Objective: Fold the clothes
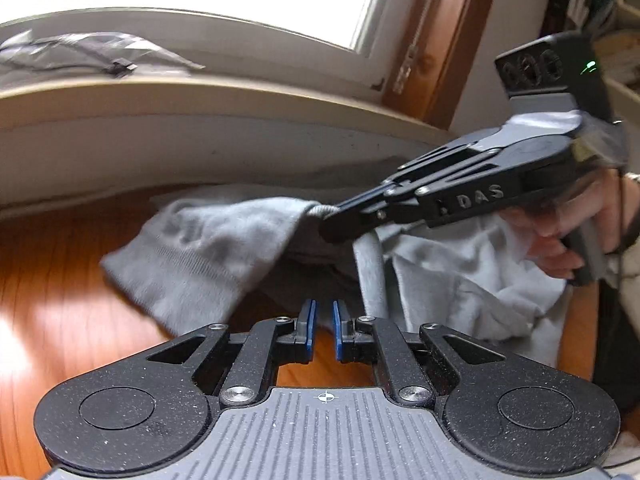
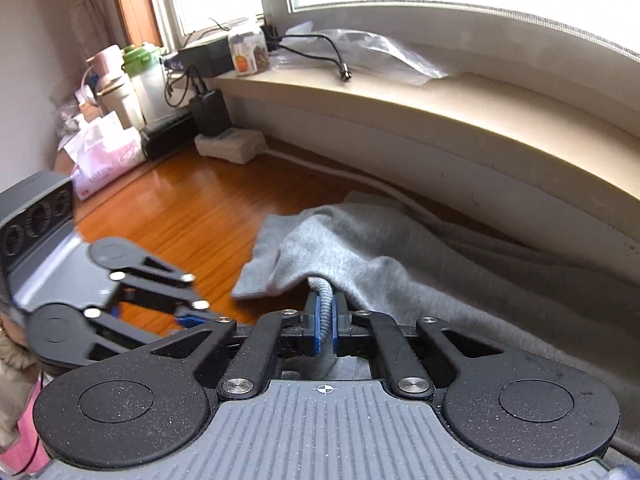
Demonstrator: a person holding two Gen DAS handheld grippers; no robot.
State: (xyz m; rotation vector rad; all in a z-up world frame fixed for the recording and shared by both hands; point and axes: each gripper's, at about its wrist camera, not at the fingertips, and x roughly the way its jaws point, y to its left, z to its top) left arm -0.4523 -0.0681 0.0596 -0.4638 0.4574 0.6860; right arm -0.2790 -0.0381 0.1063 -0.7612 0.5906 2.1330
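Note:
A light grey sweatshirt (image 2: 400, 272) lies crumpled on an orange wooden surface (image 2: 192, 216) below a window sill. My right gripper (image 2: 325, 320) is shut on a ribbed edge of it, and the cloth rises in a peak at the pads. In the left wrist view the right gripper (image 1: 332, 222) comes in from the right, pinching that ribbed edge, with the sweatshirt (image 1: 208, 256) draping down on both sides. My left gripper (image 1: 324, 320) hovers low just in front of the cloth. Its blue pads stand a narrow slit apart with nothing between them. It also shows at the left as the left gripper (image 2: 188, 320).
The window sill (image 2: 440, 104) carries a clear plastic bag (image 2: 384, 56) and a black cable. Far left stand a power strip (image 2: 232, 144), a black adapter, a pink tissue pack (image 2: 108, 160) and cups. A person's hand (image 1: 580, 232) holds the right gripper's handle.

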